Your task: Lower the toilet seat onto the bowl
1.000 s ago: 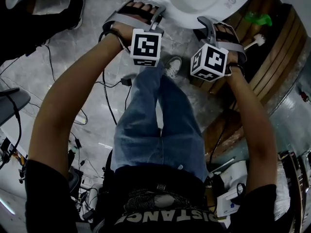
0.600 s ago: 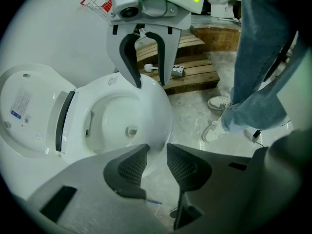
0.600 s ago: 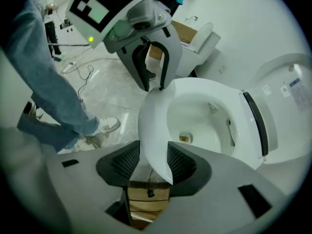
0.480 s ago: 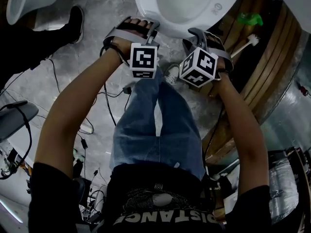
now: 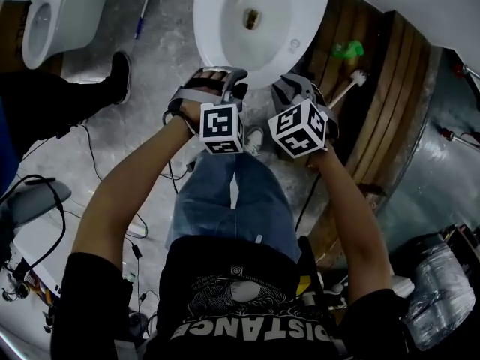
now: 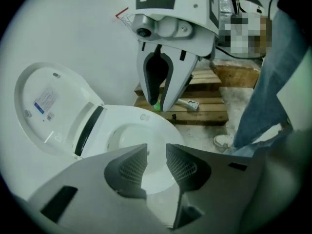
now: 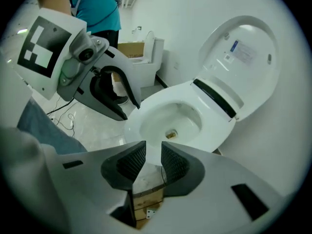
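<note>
Backing up and away from the toilet seat [image 7: 217, 128], now lying ahead of and below both tools, apparently flat on the bowl [image 7: 175, 118] beneath the raised lid [image 7: 243, 48]. Narrowing the left hand-held gripper [image 6: 157, 162] and right hand-held gripper [image 7: 153, 162], both slightly spread around nothing; probably finishing the task.

The grey marbled floor [image 5: 150, 58] carries a white toilet [image 5: 214, 28], a wooden pallet [image 5: 375, 111] just beside it, loose black cables [image 5: 90, 152], and a second toilet [image 5: 56, 17].
</note>
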